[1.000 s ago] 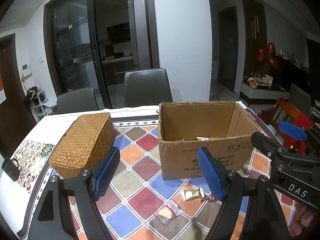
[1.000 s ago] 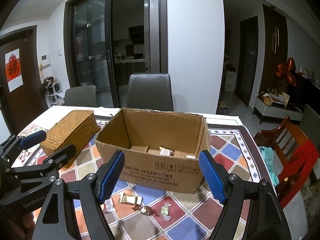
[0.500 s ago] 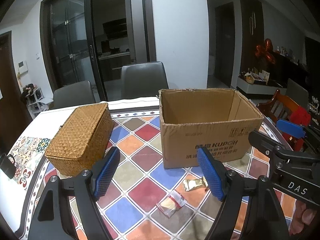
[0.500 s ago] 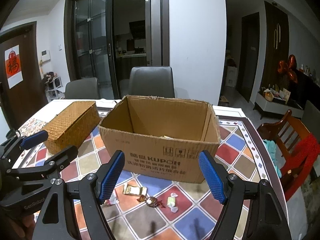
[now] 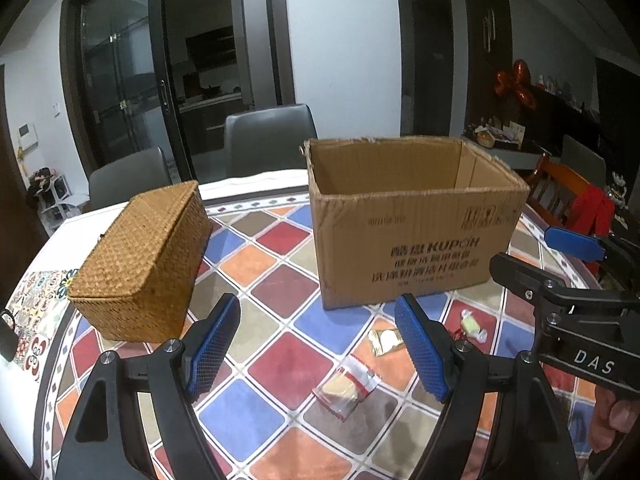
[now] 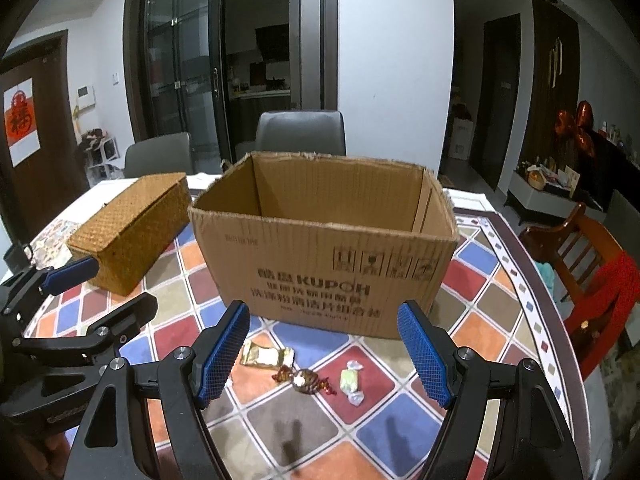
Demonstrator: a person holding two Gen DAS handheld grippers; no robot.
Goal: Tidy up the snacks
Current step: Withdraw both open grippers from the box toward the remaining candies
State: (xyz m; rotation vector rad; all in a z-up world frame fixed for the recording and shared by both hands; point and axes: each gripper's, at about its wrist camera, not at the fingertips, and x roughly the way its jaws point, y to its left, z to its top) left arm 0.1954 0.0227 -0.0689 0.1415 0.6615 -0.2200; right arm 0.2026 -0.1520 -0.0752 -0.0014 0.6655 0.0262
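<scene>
Tabletop (image 6: 500,300) snacks (image 6: 306,380) loom nearer since earlier; both grippers (image 5: 320,348) (image 6: 324,350) wide, empty.

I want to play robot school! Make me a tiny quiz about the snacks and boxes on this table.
1. True or false: the woven basket has its lid closed.
2. Which snack lies between the gold packet and the pale green candy?
A. a brown-wrapped candy
B. a banana
C. a lollipop
3. Fill in: the loose snacks lie on the tablecloth in front of the ______ box.

Key:
1. True.
2. A, the brown-wrapped candy.
3. Cardboard: the cardboard box stands open behind them. A fourth snack, a clear bag, lies nearer the left tool. Both it and the right tool are open and empty.
</scene>
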